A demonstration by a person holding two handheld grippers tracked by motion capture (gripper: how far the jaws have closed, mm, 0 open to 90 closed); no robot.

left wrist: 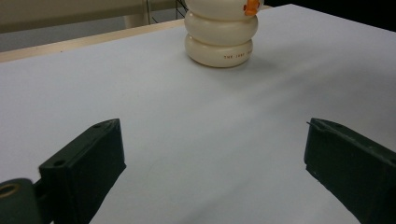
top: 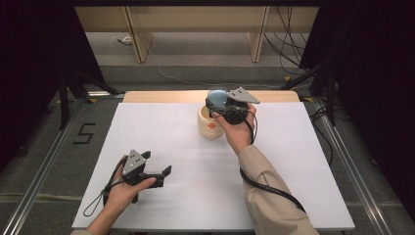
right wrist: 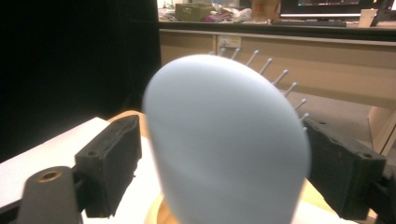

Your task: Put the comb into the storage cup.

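Note:
A pale blue hairbrush head [top: 216,97] with white-tipped pins stands upright over a cream ribbed jar [top: 209,126] at the far middle of the white table [top: 293,171]. My right gripper [top: 213,106] reaches in from the right and brackets the brush. In the right gripper view the brush [right wrist: 224,140] sits between the jaws, its pins against one pad and a thin gap at the other, so the gripper [right wrist: 222,123] is open. My left gripper [top: 157,162] rests open near the front left; in its own view the gripper [left wrist: 212,125] faces the jar [left wrist: 219,32] across bare table.
A wooden strip [top: 161,96] runs along the table's far edge. Black curtains, stand legs [top: 63,98] and floor cables [top: 288,49] flank the table. A "5" [top: 84,133] is marked on the floor at the left.

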